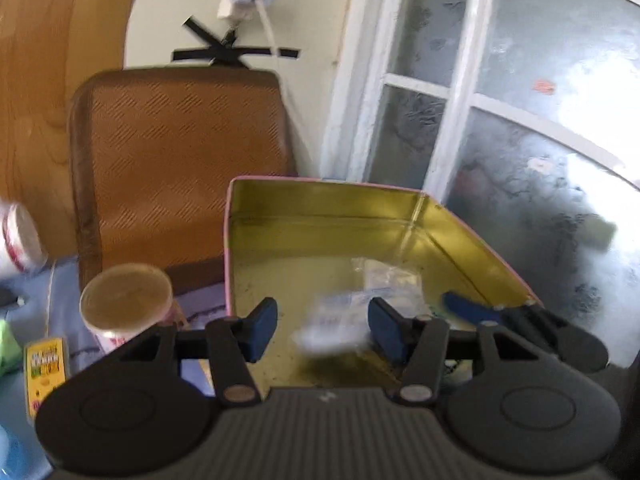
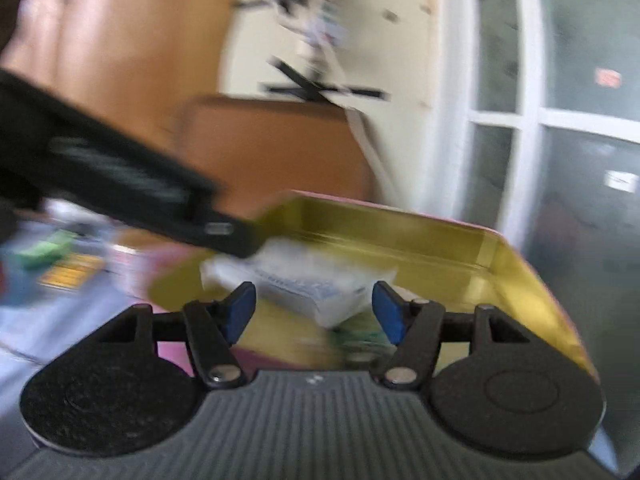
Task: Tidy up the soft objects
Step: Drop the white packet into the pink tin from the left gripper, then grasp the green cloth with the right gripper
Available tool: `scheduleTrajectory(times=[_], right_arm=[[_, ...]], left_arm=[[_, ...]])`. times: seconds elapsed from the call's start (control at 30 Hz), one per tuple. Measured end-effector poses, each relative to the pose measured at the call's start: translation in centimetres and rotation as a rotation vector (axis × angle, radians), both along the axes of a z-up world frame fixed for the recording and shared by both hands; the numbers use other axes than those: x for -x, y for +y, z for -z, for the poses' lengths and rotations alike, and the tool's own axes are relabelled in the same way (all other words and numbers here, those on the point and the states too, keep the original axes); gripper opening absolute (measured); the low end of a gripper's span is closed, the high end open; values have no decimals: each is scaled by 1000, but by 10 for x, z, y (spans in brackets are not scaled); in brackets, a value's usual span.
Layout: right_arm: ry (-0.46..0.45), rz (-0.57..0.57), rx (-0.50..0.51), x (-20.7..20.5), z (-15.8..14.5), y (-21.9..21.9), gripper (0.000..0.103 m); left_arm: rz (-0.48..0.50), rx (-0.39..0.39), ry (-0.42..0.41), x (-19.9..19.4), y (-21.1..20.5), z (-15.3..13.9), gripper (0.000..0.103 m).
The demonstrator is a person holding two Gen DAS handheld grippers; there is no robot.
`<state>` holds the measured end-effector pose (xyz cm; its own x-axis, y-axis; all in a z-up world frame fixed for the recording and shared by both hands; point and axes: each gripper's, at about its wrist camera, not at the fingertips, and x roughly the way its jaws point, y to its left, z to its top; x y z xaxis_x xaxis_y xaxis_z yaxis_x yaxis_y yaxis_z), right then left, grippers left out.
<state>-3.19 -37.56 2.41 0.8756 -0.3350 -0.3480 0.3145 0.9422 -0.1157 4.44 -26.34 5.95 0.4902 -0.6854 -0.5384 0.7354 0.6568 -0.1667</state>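
The open tin [image 1: 400, 216], pink outside and gold-lined inside, stood on the cloth-covered counter [image 1: 64, 292] with its mouth upward, evidently serving as the receptacle into which the soft items were being gathered. In the left wrist view a white soft packet [image 1: 340, 320] with blue print appeared low in the tin, blurred, between the two blue pads of the left gripper [image 1: 324, 330]; the jaws of that gripper stood apart, and neither pad could be seen pressing on the packet. Whether the packet rested on the tin floor or was in mid-fall could not be determined from the blur. In the right wrist view the same packet [image 2: 304, 284] lay inside the tin just beyond the right gripper [image 2: 316, 312], ahead of and between its pads, with nothing clamped; those jaws likewise stood apart. A green item [image 2: 360, 338], indistinct, showed beneath the near edge of the packet. The left gripper [image 2: 132, 196] crossed the right wrist view from the upper left, its tip at the packet's far-left corner; contact could not be confirmed. My judgement is that both tools were positioned over the tin to deposit or settle the packet there. Outside the tin, to its left, stood a round container [image 1: 126, 300] with a tan lid, a yellow packet [image 1: 44, 372] and a green object [image 1: 8, 344], well clear of both sets of jaws. A brown chair back [image 1: 180, 160] stood behind the tin.
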Motion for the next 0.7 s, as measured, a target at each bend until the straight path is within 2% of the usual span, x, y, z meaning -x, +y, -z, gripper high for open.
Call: scheduleTrajectory(times=[0.1,0.17,0.23,0.3,0.4,0.5,0.63,0.7], right_arm=[[-48,74,-63,12,1,-11,67],[-124,52,-133,21,-6,-10,66],[-173,-20,-150,24,-15,9,58],[-185,-173,-174,20,-24,36,52],[-100,-406,-244,-9,-25,82,48],[10,-538,-269,-62,-12,130,48],[139,-556,-300,-138,10,176,48],[182,-525,-297,-170,20,189,48]], left_arm=[[-32,36,-3,2,29,2,53],[-79,59,-4,2,64,1,55],[-154,74,-3,0,108,4,56],[-272,60,-20,-2,153,12,56],[-472,0,-6,-10,216,31,56],[-683,-114,16,-22,259,54,56],[-774,-130,91,-34,293,71,56],[-792,-141,69,-34,299,73,56]])
